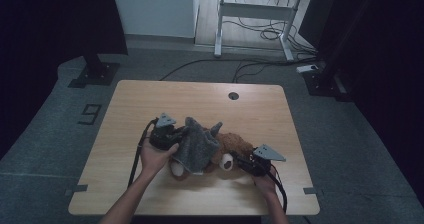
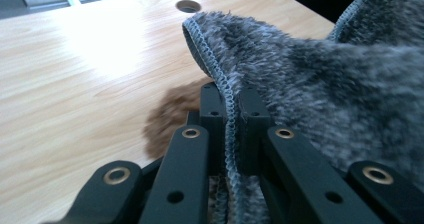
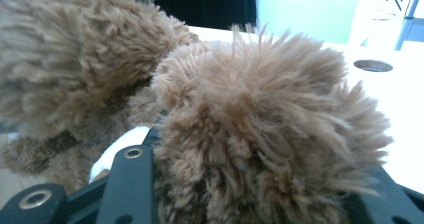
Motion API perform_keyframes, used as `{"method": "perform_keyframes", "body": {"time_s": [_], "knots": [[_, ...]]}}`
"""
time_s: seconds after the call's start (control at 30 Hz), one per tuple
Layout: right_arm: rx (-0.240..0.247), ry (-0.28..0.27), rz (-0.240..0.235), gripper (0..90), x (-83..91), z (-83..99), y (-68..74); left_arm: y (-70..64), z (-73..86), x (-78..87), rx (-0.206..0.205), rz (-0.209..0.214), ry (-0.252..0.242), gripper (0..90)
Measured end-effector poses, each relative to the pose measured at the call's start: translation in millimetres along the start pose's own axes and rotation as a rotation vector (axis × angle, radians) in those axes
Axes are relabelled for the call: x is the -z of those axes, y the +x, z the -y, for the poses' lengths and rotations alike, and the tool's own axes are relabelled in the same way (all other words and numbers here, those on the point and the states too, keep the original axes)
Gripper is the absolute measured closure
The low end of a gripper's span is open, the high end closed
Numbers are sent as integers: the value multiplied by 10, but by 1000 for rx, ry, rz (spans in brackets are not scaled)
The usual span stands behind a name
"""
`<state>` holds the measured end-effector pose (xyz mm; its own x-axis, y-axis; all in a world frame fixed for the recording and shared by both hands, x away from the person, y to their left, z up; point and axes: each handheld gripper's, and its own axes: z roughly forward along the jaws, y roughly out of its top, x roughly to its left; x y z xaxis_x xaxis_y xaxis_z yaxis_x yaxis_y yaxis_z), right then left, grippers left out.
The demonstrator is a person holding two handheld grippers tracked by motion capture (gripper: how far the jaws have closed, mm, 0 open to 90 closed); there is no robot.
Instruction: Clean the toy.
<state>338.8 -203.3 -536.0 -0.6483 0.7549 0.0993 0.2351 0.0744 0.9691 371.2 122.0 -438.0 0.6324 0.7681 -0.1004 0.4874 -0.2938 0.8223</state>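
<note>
While a brown plush bear (image 1: 231, 149) lies near the middle of the wooden table (image 1: 200, 96), a person works it from both sides with a pair of hand-held grippers. The left gripper (image 1: 172, 136) has its jaws closed on the stitched hem of a grey fleece cloth (image 1: 197, 145), which is draped over the toy's left part; the left gripper view shows that hem (image 2: 227, 101) pinched between the two black jaws. The right gripper (image 1: 243, 161) appears clamped on a tuft of the bear's brown fur (image 3: 260, 119), the pile bulging out between its jaws. Judging by the layout, the step in hand is covering or uncovering the toy, and it would go best with the right side holding the bear steady while the left draws the cloth slowly and evenly, so the thin hem does not slip free. Which limb the right gripper holds cannot be told, the fur hides its jaw tips, and the cloth conceals much of the bear's body.
</note>
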Motion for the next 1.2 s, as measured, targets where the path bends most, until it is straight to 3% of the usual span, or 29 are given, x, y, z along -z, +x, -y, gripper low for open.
{"method": "perform_keyframes", "body": {"time_s": [0.1, 0.2, 0.47, 0.57, 0.7, 0.77, 0.87, 0.97, 1.07, 1.2], "knots": [[0, 1, 0, 491, 2, -1, -1, -75, -8, -123, -26, -11, 34, 837], [1, 1, 3, 462, 6, -4, -1, -78, 50, -203, -18, -10, 45, 837], [-5, 53, 1, 225, 64, -134, 60, -35, 251, -166, 23, 25, 10, 841], [-19, 68, -14, 193, 124, -216, 58, -30, 324, -160, 39, 33, -8, 843], [-81, 18, -48, 160, 286, -411, -6, -41, 401, -131, 53, 53, -31, 846], [-90, 29, -37, 149, 297, -505, -29, -55, 424, -116, 52, 56, -38, 846], [-83, 84, -30, 139, 212, -676, -80, -72, 467, -86, 56, 64, -49, 846], [-77, 178, -46, 123, 30, -739, -115, -75, 516, -46, 62, 77, -58, 846], [-66, 287, -59, 68, -122, -651, -97, -83, 575, -1, 61, 93, -63, 846], [-146, 325, -90, 36, -103, -482, -85, -95, 643, 55, 61, 119, -65, 845]]}}
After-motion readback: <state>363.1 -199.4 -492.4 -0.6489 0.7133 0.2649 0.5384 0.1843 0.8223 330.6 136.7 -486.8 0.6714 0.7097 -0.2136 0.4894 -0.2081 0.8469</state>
